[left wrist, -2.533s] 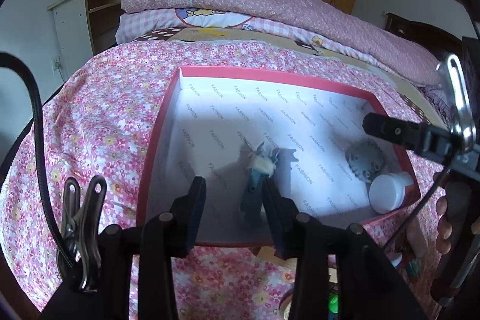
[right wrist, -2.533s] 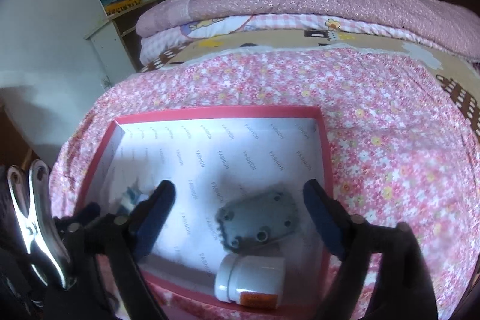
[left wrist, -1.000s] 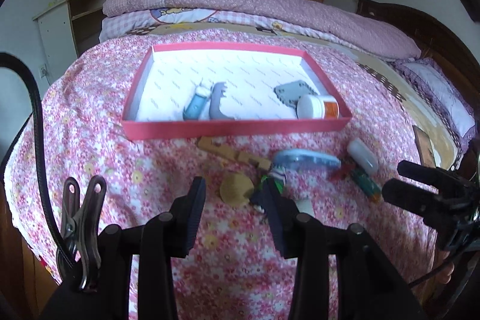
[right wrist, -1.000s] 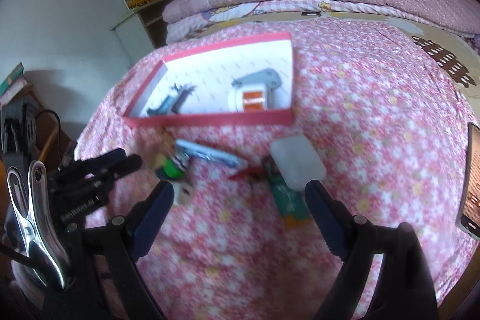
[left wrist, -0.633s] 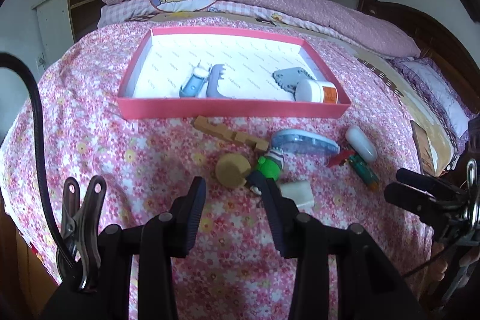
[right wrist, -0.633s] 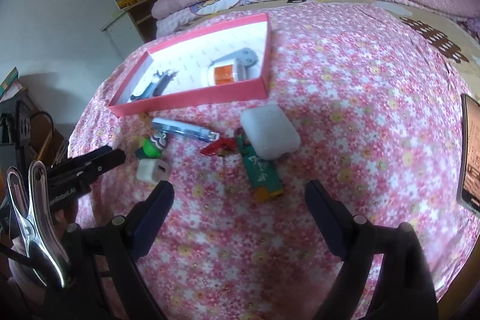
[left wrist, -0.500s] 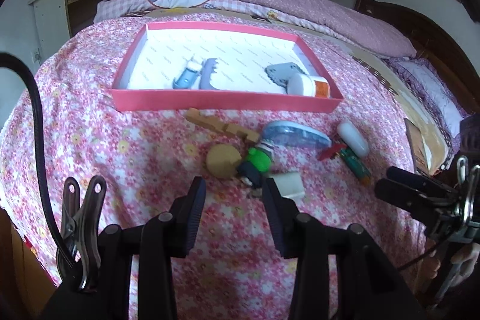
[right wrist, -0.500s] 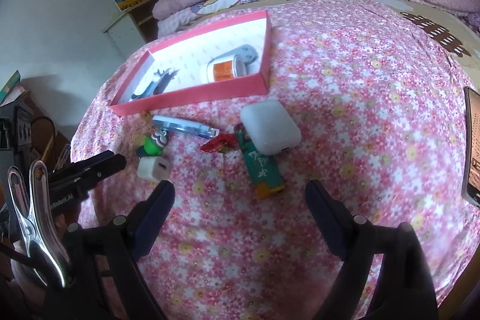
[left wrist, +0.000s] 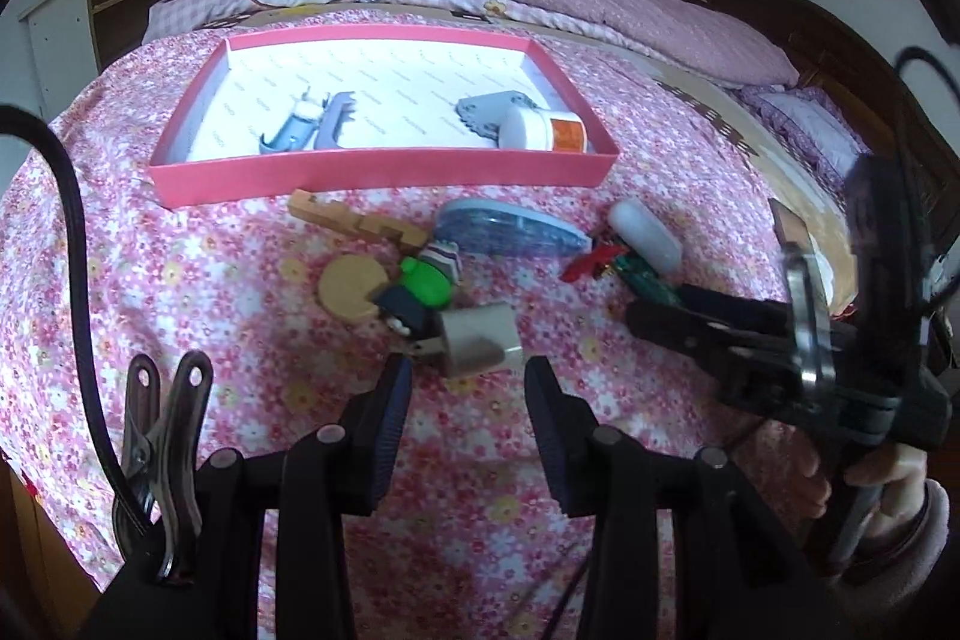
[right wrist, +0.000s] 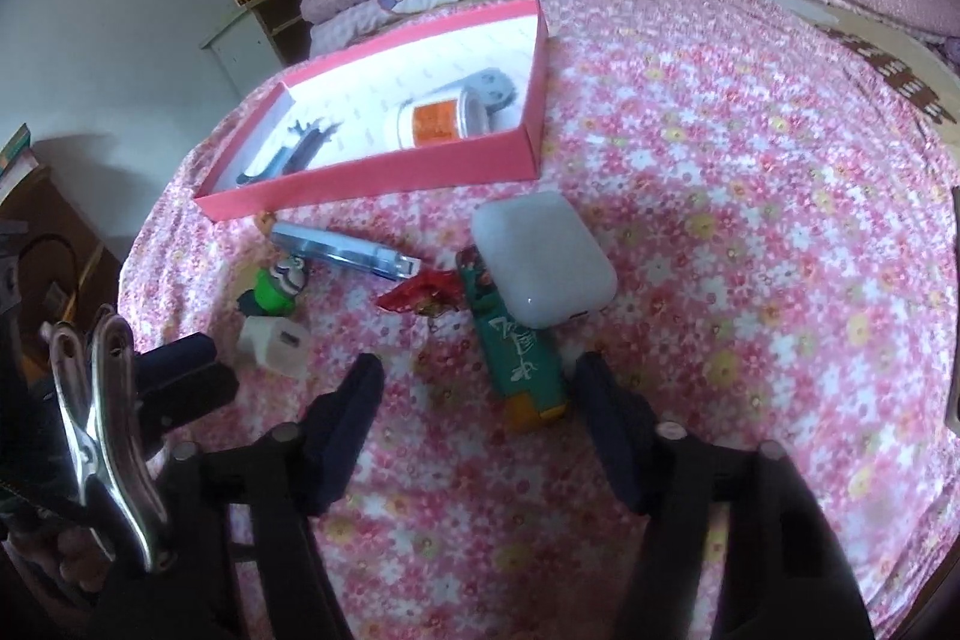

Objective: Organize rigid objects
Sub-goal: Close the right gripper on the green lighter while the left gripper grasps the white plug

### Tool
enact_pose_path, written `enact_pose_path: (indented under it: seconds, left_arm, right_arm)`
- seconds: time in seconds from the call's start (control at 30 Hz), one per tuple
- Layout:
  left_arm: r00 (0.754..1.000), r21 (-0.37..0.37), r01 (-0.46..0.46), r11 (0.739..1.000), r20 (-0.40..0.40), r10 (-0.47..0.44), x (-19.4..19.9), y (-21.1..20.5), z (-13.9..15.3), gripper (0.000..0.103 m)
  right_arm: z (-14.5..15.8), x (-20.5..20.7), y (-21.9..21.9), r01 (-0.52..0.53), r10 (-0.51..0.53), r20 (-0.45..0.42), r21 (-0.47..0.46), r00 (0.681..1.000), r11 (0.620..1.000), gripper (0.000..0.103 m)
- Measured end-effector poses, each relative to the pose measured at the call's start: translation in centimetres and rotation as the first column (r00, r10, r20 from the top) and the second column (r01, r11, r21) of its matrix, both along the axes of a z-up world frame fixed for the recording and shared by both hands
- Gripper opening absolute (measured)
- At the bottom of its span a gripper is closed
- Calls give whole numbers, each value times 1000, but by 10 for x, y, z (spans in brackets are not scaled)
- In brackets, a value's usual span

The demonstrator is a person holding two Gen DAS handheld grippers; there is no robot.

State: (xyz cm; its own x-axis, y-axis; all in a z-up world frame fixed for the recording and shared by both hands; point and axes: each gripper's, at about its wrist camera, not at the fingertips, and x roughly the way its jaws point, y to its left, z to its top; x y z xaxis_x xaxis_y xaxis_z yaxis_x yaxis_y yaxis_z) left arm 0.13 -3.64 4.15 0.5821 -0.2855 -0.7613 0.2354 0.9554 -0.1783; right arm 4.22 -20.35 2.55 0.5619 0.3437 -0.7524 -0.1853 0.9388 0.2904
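Green, flat lighter with an orange end (right wrist: 523, 359) is lying on the flowered bedspread (right wrist: 750, 232) just beside the white rounded case (right wrist: 543, 256), near the pink cardboard tray (right wrist: 384, 181). Right gripper (right wrist: 477, 409) is closing its jaws around it, not yet pressing; centring them should prevent skidding. Left gripper (left wrist: 468, 400) is hovering, jaws apart, by the white cube charger (left wrist: 480, 343).

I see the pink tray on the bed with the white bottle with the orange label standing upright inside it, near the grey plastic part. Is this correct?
Not quite. The white bottle is inside the pink tray near the grey plastic part, but it lies on its side, not upright. The left wrist view shows this, and the right wrist view confirms it.
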Motion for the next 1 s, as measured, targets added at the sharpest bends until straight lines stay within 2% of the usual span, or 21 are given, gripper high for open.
enact_pose_path:
  seconds: [0.03, 0.1, 0.17, 0.3, 0.57, 0.87, 1.0]
  left_arm:
    - [1000, -5, 1, 1000, -1, -1, 0, 0, 0, 41]
    - [1000, -12, -1, 1000, -1, 1, 0, -1, 0, 41]
    - [1000, -22, -3, 1000, -4, 3, 0, -3, 0, 41]
    - [1000, -21, 5, 1000, -15, -5, 3, -9, -2, 41]
    - [1000, 70, -18, 997, 14, 17, 9, -25, -13, 41]
    - [998, 136, -44, 990, 39, 39, 20, -36, -28, 44]
    - [998, 141, -44, 989, 54, 37, 18, -37, -29, 44]
  right_arm:
    - [1, 0, 0, 6, -6, 11, -16, 1000, 1000, 55]
    - [0, 0, 1, 17, -16, 18, -62, 1000, 998, 35]
    - [-1, 0, -1, 31, -30, 17, -87, 999, 996, 28]
    - [-1, -9, -4, 22, -22, 2, -94, 1000, 995, 26]
    - [-4, -31, -3, -11, 10, -24, -57, 1000, 998, 25]
    - [-7, -34, -8, -20, 20, -3, -21, 1000, 1000, 25]
    - [-8, -34, -9, -20, 20, 2, -5, 1000, 1000, 25]
